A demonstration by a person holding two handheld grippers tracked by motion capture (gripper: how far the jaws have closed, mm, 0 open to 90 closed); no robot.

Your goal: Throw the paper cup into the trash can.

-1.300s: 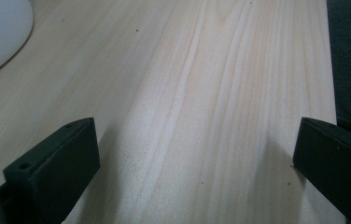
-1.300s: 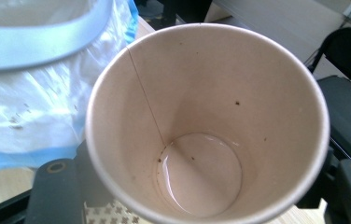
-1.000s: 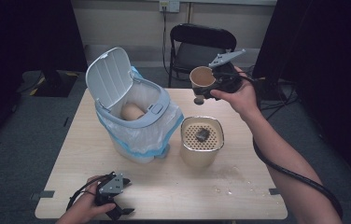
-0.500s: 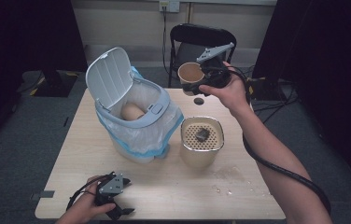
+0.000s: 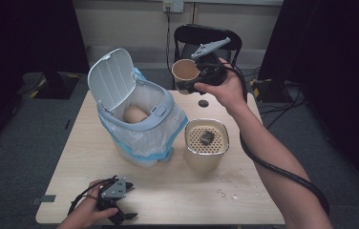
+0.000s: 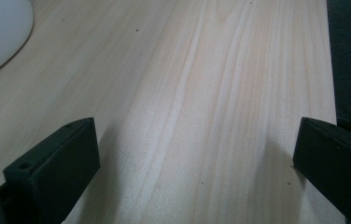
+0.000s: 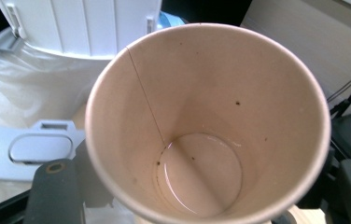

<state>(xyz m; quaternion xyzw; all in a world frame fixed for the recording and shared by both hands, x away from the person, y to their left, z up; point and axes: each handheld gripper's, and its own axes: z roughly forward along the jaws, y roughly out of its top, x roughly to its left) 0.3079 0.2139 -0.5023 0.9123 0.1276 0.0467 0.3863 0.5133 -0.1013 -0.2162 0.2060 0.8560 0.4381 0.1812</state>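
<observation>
My right gripper (image 5: 186, 87) is shut on a brown paper cup (image 5: 185, 71), held upright in the air over the table's far edge, right of the bin. In the right gripper view the cup (image 7: 201, 116) stands between the jaws, with a thin film of liquid and dark specks at its bottom. The white bin (image 5: 161, 102) has its lid (image 5: 113, 76) up and a clear bag lining; another paper cup (image 5: 134, 114) lies inside. My left gripper (image 5: 129, 200) rests open at the table's front left, its jaws (image 6: 197, 154) wide over bare wood.
A beige container (image 5: 189, 157) with a perforated insert holding a dark lump (image 5: 206, 137) stands right of the bin. A small dark disc (image 5: 203, 103) lies behind it. Water drops (image 5: 230, 183) wet the front right. A black chair (image 5: 206, 38) stands behind the table.
My right gripper has carried the paper cup left and slightly up, closer to the bin. The left gripper has stayed put.
</observation>
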